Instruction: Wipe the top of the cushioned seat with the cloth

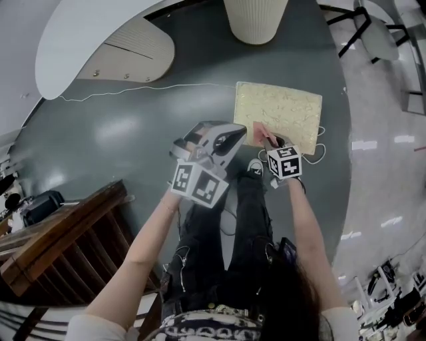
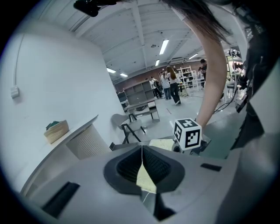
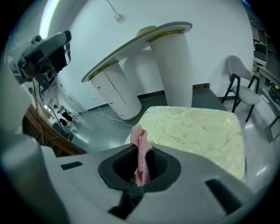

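The cushioned seat (image 1: 283, 110) is a pale yellow patterned square on the grey floor ahead of me. My right gripper (image 1: 265, 138) hovers at the seat's near left edge, shut on a pink cloth (image 1: 257, 130). In the right gripper view the cloth (image 3: 141, 151) stands up folded between the jaws (image 3: 141, 168), with the seat (image 3: 199, 131) just beyond. My left gripper (image 1: 237, 137) sits beside the seat's left edge, shut with nothing in it. Its own view (image 2: 141, 155) shows the jaws meeting, a strip of the seat (image 2: 161, 143) and the right gripper's marker cube (image 2: 188, 134).
A white ribbed column (image 1: 256, 20) stands just beyond the seat, under a curved white counter (image 1: 86, 33). A thin white cable (image 1: 133, 89) runs across the floor on the left. Wooden slats (image 1: 60, 246) lie at the near left, and a chair (image 1: 373, 33) at the far right.
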